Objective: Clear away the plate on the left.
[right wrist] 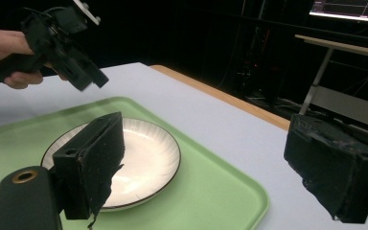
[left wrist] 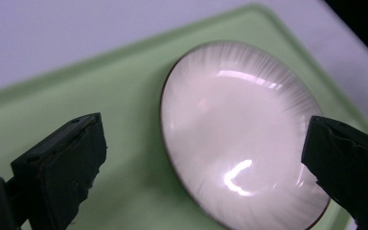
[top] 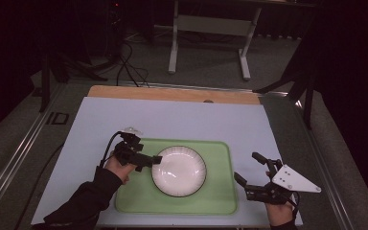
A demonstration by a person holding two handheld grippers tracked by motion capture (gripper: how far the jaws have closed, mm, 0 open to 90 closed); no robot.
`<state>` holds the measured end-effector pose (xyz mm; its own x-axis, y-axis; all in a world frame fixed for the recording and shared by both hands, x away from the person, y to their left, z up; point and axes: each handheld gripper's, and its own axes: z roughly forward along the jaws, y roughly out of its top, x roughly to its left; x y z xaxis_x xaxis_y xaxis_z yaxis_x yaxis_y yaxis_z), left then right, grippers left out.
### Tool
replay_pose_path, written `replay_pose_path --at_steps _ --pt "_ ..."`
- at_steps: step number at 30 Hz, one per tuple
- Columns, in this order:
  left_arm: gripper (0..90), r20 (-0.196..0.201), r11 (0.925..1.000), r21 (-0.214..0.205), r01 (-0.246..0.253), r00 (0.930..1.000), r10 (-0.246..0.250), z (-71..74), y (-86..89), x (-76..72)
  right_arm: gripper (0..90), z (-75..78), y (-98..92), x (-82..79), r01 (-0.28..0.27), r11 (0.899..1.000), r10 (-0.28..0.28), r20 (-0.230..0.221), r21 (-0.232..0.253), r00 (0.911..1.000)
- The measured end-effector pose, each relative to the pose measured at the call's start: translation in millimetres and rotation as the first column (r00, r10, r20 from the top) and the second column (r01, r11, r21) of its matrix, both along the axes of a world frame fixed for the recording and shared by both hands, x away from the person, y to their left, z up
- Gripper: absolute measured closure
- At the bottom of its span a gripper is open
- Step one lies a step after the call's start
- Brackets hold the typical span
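Our left gripper (top: 149, 160) hovers wide open, empty, over the left rim of the white plate (top: 179, 171). The plate lies in the green tray (top: 220, 191). The right gripper (top: 249, 175) waits open, empty, beside the tray. We judge nothing is grasped yet.

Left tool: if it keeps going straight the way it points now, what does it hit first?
Most likely the white plate on the green tray. The left tool is open and aimed down at the plate's near rim, its jaws apart on either side of the plate in its own view. Exact height above it is unclear.
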<state>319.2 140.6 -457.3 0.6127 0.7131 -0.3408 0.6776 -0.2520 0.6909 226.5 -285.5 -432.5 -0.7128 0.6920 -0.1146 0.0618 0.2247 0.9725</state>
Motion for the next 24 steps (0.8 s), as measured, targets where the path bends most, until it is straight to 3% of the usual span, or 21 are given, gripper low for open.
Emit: replay_pose_path --at_steps 1,4,7,10,15,19,24 --pt "1.3 0.042 1.0000 0.004 -0.005 0.9991 0.005 2.9 -0.6 -3.5 13.4 0.1 0.0 0.2 0.000 1.000 0.000 0.000 0.000 1.0000" --pt "0.4 0.097 1.0000 0.000 -0.003 0.9953 0.003 9.2 -0.8 -10.2 13.4 -0.1 1.4 1.0 -0.003 1.000 0.003 -0.004 -0.002 1.0000" --pt "0.4 0.102 1.0000 0.005 -0.001 0.9948 0.000 11.8 1.6 -12.7 13.4 -0.7 2.8 0.7 -0.006 1.000 0.006 -0.008 -0.007 1.0000" --pt "0.4 0.098 0.9997 -0.020 0.011 0.9951 -0.009 12.4 6.8 -13.9 13.4 -1.0 3.3 -0.3 -0.005 1.000 0.005 -0.007 -0.016 1.0000" --pt "0.5 0.134 0.9982 -0.046 0.039 0.9905 -0.032 15.8 15.1 -19.5 13.4 -0.2 1.7 -1.9 0.003 1.000 -0.003 -0.007 -0.012 1.0000" --pt "0.5 0.164 0.9988 -0.030 0.040 0.9858 -0.035 22.7 22.6 -27.8 13.4 -0.7 2.1 -2.5 0.003 1.000 -0.003 -0.008 -0.015 1.0000" --pt "0.5 0.169 0.9972 -0.058 0.048 0.9849 -0.037 28.1 30.2 -35.7 13.4 -0.5 2.2 -2.8 0.004 1.000 -0.004 -0.008 -0.015 1.0000"
